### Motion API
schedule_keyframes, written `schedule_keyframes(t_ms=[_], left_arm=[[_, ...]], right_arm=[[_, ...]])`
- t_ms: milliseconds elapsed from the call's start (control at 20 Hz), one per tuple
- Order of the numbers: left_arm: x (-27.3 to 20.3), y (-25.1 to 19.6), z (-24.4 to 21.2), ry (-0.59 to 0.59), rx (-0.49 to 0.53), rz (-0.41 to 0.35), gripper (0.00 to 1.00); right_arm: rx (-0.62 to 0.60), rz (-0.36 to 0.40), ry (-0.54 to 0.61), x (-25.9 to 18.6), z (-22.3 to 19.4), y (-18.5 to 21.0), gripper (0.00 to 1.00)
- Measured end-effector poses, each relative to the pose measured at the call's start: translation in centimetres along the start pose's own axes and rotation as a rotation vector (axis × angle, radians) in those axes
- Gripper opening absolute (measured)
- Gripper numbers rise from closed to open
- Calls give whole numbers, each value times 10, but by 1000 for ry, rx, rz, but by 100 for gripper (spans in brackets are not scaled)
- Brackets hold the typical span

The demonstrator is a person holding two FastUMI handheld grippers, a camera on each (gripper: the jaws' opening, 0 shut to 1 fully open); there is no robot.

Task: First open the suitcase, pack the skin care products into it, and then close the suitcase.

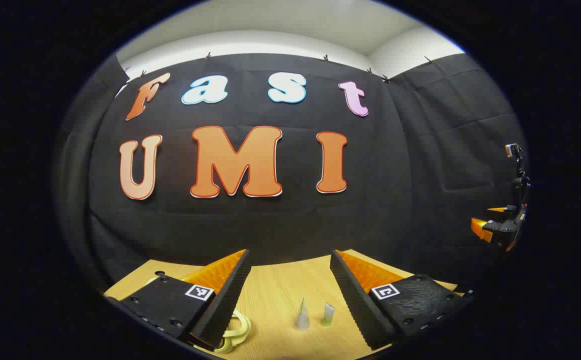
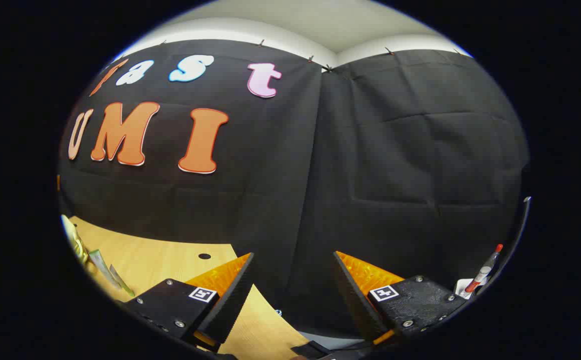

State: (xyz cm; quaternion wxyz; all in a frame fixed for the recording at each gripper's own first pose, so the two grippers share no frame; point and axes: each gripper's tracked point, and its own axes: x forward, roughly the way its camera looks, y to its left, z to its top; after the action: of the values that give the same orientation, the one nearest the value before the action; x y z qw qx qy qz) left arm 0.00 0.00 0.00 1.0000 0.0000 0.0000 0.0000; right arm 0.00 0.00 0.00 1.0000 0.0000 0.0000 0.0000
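L claw is hanging released over the wooden table, fingers spread wide w/ nothing btwn them, pointing toward the booth's black cloth wall. Below the gap, two small skin care tubes are standing upright on the table close together, apart from both fingers: a pale grey one tapering to a point, and just beside it a shorter greenish one. Near the L finger, a pale yellow looped item is lying on the table, partly hidden behind that finger; can't tell what it is. Far off at the edge of the left gripper view, the other claw is showing in the air against the cloth. In the right gripper view, R claw is also released, fingers well apart, gripping nothing, aiming at the cloth wall w/ the table's corner under its L finger. At that view's far edge, a couple of tubes are lying on the table, too small to tell more. A slim red-tipped item is sitting by the R finger.
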Motion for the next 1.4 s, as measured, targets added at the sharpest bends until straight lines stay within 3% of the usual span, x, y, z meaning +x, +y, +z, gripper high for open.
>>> schedule_keyframes(t_ms=[150, 200, 300, 350, 500, 650, 700, 850, 950, 1050, 1100, 1200, 1400], left_arm=[[-3, 1, 21, -18, 14, 28, 98], [-2, 1, 28, -31, 19, 36, 98], [-1, 3, 32, -24, 56, 67, 100], [1, 0, 33, -20, 58, 76, 100], [1, -11, 35, -4, 69, 87, 100], [-3, -13, 37, 3, 71, 115, 100], [-3, -14, 36, 11, 74, 121, 100], [-5, -18, 38, 12, 82, 139, 100], [-9, -29, 45, -3, 79, 147, 98], [-9, -31, 42, -3, 64, 154, 100], [-11, -29, 41, -1, 58, 162, 100], [-18, -21, 43, -12, 50, 194, 98], [-38, 8, 44, -25, 32, 261, 98]], right_arm=[[34, 101, -17, -12, 11, 32, 95], [-23, 106, -29, -2, 9, 36, 99], [-143, 103, -85, 28, 9, 21, 96], [-155, 90, -101, 42, 14, 4, 99], [-143, -12, -117, 77, 25, -60, 95], [-252, -105, -118, 86, 24, -114, 95], [-253, -121, -118, 90, 24, -129, 99], [-151, -130, -63, 79, 19, -141, 95], [-144, -44, -87, 52, 27, -105, 95], [-86, 102, -118, 10, 46, -36, 95], [-47, 209, -160, -11, 67, 10, 95], [71, 347, -177, -37, 98, 73, 95], [243, 609, -233, -93, 122, 174, 95]])
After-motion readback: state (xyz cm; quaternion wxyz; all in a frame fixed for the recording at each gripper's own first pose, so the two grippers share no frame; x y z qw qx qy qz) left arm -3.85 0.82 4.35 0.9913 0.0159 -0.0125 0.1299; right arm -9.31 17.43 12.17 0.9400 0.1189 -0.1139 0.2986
